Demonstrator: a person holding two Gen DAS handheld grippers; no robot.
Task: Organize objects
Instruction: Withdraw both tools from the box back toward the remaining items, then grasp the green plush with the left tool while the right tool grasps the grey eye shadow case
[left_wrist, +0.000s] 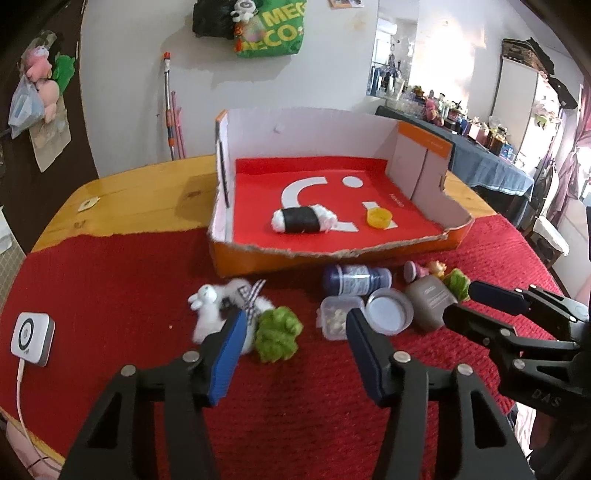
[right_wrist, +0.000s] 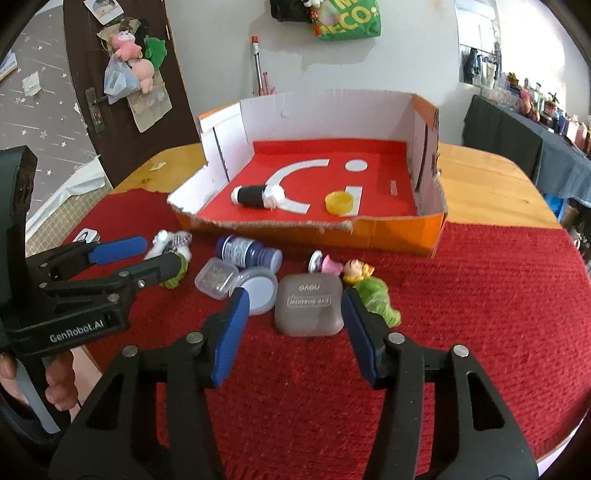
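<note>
Red cloth (right_wrist: 480, 295), grey case (right_wrist: 308, 308) between right claw (right_wrist: 291, 314) pads, jar (right_wrist: 258, 290) beside

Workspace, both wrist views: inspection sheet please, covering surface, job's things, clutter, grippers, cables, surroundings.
Surface: wooden table partly covered by a red cloth.
Job's things: cardboard box holds a black-wrapped white roll and a yellow cap. In front on the cloth: blue bottle on its side, clear lidded tub, round white lid, grey eye-shadow case, small doll, two green fuzzy toys, white plush.
Clutter: white device on the cloth's left.
Grippers: left gripper open around the first green toy; right gripper open around the grey case.
Cables: white cable from the device.
Surroundings: green bag on the wall, crowded side table.
</note>
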